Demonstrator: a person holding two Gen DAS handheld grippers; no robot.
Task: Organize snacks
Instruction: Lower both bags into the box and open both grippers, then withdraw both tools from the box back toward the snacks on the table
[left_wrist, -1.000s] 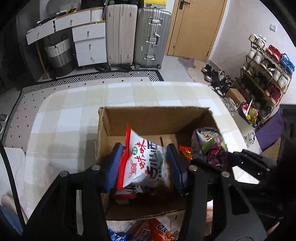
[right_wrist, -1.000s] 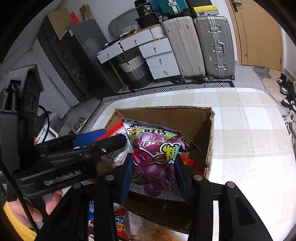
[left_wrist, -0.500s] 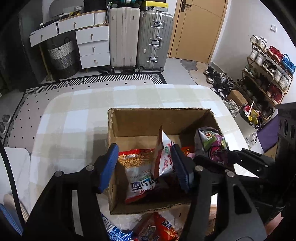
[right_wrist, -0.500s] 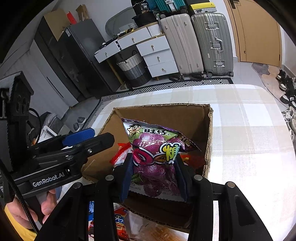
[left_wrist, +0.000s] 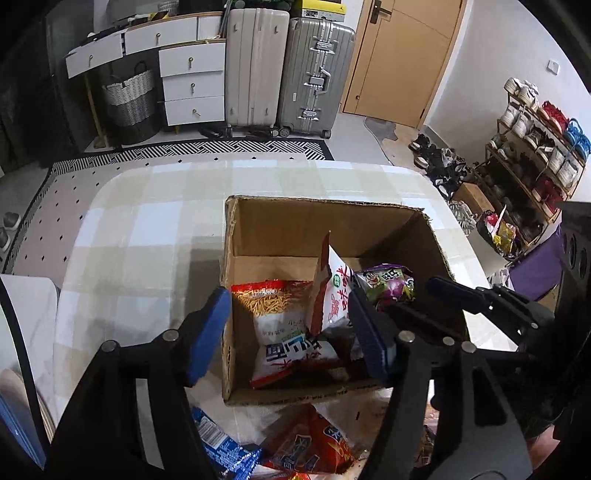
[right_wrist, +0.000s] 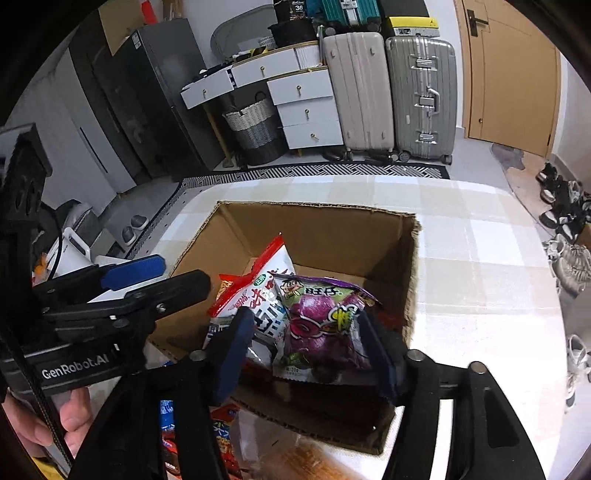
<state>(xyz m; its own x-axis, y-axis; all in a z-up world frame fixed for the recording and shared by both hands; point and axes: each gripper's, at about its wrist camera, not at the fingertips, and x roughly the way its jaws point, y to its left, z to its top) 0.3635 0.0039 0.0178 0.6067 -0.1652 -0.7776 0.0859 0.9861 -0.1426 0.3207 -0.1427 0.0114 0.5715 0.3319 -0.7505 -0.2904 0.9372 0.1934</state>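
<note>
Nearby, loose snack packets (left_wrist: 306, 448) before box (left_wrist: 325, 395).

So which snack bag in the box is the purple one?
The purple bag with the cartoon face, at the right side of the cardboard box. The white and red bag leans beside it; the orange sticks bag lies left.

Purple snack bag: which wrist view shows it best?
Right wrist. The purple snack bag fills the centre there, front print visible, between the right gripper, whose jaws are opening. In the left wrist view only its top edge peeks over the cardboard box, behind a gripper finger.
</note>
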